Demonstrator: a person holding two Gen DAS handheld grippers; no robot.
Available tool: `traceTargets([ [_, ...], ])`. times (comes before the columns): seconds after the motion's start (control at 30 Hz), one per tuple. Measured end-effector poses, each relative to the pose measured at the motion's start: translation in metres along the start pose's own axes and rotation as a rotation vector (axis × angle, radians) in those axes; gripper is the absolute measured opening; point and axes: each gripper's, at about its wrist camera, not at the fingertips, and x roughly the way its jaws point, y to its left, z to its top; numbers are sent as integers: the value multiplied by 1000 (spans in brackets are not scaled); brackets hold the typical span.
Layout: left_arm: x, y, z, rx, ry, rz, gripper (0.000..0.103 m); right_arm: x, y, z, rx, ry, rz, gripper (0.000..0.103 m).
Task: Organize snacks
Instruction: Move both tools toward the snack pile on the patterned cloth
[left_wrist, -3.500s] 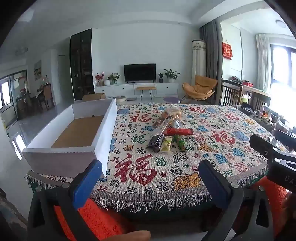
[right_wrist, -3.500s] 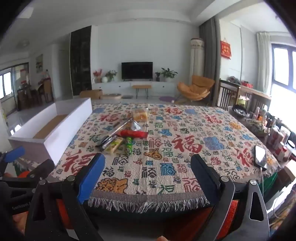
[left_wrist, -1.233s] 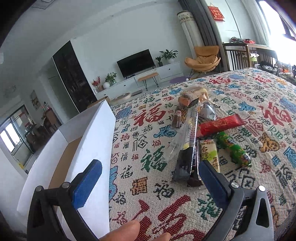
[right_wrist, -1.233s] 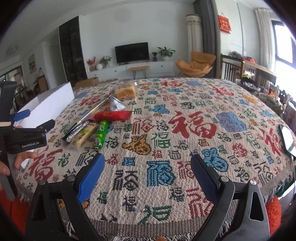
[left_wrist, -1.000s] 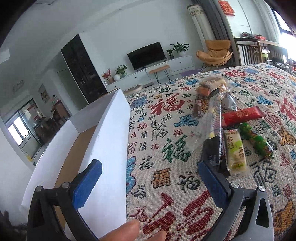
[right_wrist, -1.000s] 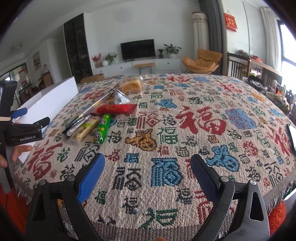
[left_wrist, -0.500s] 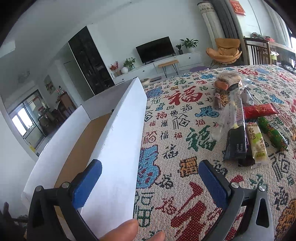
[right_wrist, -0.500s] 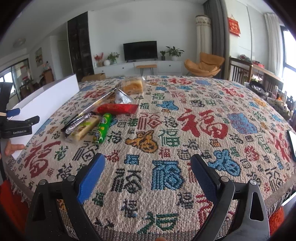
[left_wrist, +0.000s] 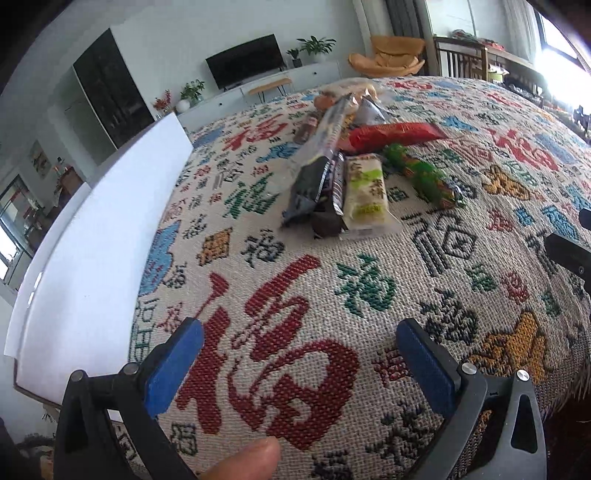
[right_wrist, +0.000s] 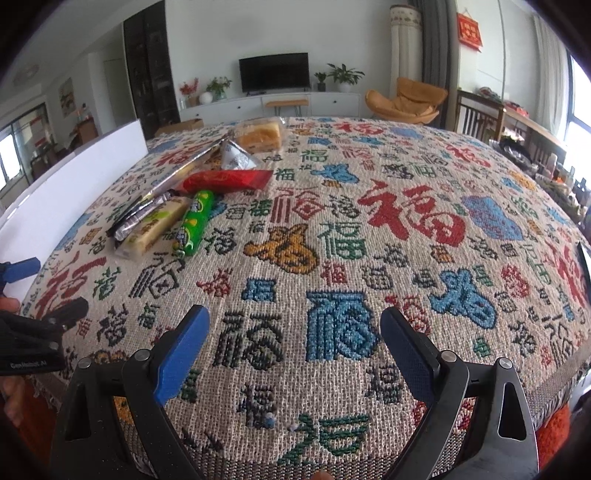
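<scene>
Snacks (left_wrist: 347, 173) lie untouched in a cluster near the surface's (left_wrist: 369, 295) left edge, just right of the white box (left_wrist: 99, 251). From there the left hand-held gripper (left_wrist: 299, 354), jaws wide and empty, has swung from the box wall toward the pale green packet (left_wrist: 364, 192), probably the first pick. The right hand-held gripper (right_wrist: 295, 343) hangs open and empty over the near edge.

Black two-finger tool (right_wrist: 294, 332) frames with blue textured pads (right_wrist: 181, 354), silver screws, white "GenRobot.AI" lettering
</scene>
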Motion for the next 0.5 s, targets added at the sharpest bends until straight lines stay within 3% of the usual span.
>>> traceTargets([
  [0.3,23,23,8,-164,114,-192,103,16,19,1,-61,157,-21,96],
  [0.5,22,23,7,-173,146,-179,103,24,20,10,-37,253,-15,97],
])
